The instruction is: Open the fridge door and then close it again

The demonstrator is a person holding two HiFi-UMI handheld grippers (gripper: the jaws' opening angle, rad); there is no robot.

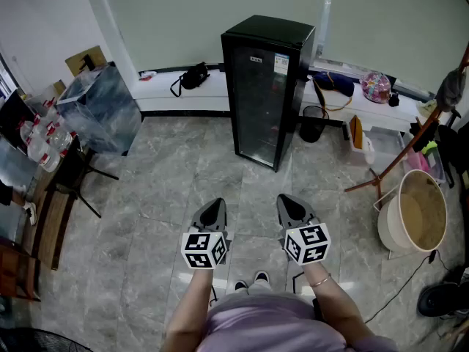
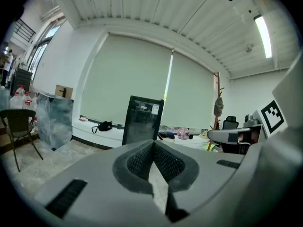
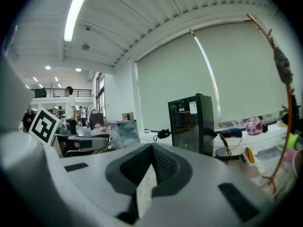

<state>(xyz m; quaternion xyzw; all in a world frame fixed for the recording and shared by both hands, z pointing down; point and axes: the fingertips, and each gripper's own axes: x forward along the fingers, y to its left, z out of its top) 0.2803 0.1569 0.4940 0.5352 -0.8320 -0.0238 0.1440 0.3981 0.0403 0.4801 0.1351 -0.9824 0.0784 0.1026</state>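
Both tools are empty with their jaws pressed together: the left gripper and the right gripper are held side by side above the grey tile floor, both aimed ahead. Well apart from them, straight ahead, stands the fridge. It is a tall, narrow black cabinet with a dark glass door that sits closed, its back against the low white ledge under the blind. A small label is stuck near the door's top, its print too small to read. The dark glass hides the inside, and no handle can be made out.
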